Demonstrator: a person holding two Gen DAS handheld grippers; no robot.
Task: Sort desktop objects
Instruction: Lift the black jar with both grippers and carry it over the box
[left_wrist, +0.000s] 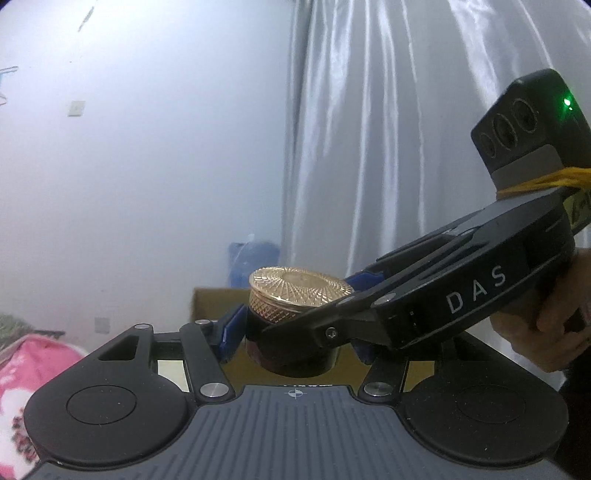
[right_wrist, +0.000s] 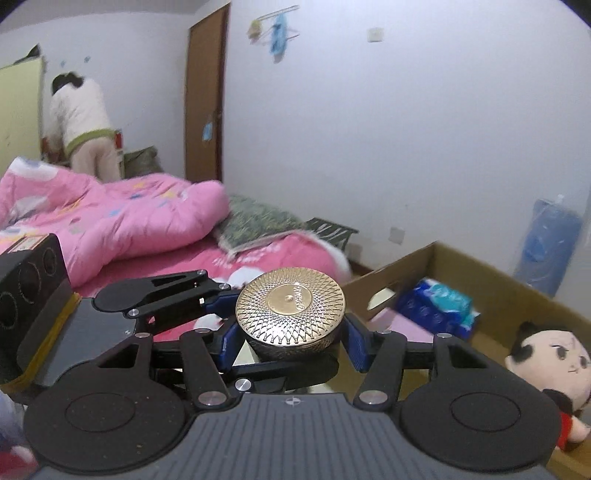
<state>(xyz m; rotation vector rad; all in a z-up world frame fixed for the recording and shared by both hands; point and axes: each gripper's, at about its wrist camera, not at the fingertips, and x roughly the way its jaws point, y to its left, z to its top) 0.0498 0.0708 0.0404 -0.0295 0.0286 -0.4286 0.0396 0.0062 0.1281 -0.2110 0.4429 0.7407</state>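
Jaws of both left gripper and right gripper clamp the gold-lidded jar, beside the cardboard box.

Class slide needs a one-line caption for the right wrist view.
Both grippers, right gripper and left gripper, clamp a gold-lidded jar beside a cardboard box holding a doll.

walls white | door brown | curtain pale | bed pink

Your round jar with the gold lid

You have it upright, off the surface. Its patterned gold lid is seated on a dark body; the lid's centre disc is smooth, ringed by fine crosshatching.
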